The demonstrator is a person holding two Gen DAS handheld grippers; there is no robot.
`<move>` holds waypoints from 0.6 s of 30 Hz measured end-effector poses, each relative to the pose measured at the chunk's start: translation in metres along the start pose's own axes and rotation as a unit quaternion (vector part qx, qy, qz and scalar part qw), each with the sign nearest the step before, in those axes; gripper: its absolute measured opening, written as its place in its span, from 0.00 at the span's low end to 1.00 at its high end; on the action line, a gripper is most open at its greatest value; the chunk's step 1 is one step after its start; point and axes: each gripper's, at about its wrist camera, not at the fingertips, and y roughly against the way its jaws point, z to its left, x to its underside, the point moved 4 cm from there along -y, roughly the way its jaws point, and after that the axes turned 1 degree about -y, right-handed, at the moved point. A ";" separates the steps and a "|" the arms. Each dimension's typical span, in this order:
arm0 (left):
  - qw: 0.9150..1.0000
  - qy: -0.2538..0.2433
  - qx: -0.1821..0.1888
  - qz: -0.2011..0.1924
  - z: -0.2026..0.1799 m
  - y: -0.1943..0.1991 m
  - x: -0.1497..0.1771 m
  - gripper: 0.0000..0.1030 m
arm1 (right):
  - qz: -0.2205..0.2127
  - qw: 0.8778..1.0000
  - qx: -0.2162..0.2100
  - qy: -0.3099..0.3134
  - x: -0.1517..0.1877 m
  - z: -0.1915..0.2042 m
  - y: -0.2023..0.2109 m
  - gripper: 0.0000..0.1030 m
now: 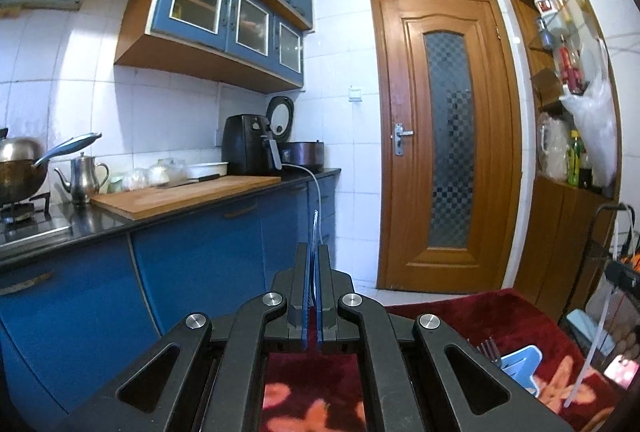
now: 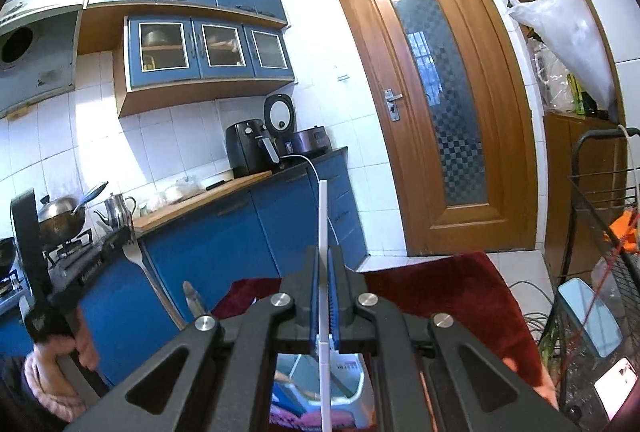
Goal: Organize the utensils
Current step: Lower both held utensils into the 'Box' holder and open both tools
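My left gripper (image 1: 314, 252) is shut on a thin metal utensil (image 1: 315, 228) seen edge-on, its tip sticking up past the fingertips. In the right wrist view this same gripper (image 2: 52, 306) holds a metal fork (image 2: 136, 264), tines up. My right gripper (image 2: 323, 254) is shut on a thin white stick-like utensil (image 2: 322, 216) that rises above the fingertips and runs down behind them. Both are held up in the air over a red floral cloth (image 1: 472, 316). A blue holder (image 1: 520, 362) with fork tines (image 1: 490, 348) stands at lower right.
A blue kitchen counter (image 1: 208, 204) with a wooden board, kettle, wok and air fryer runs along the left. A wooden door (image 1: 444, 136) stands ahead. A wire rack (image 2: 600, 208) and a tank (image 2: 588, 316) are at the right. A white-and-blue container (image 2: 348, 380) sits below the right gripper.
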 end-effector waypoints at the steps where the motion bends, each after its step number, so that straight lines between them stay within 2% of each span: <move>1: 1.000 -0.004 -0.001 0.001 -0.002 -0.003 0.003 0.02 | -0.004 1.000 0.000 0.002 -0.002 0.001 -0.004 0.06; 8: 1.000 -0.007 0.010 0.007 -0.013 -0.016 0.021 0.02 | -0.025 0.999 0.008 0.028 0.002 0.007 -0.025 0.06; 18: 0.998 0.001 0.052 0.037 -0.029 -0.028 0.056 0.02 | 0.021 0.999 0.005 0.037 0.033 0.000 -0.052 0.06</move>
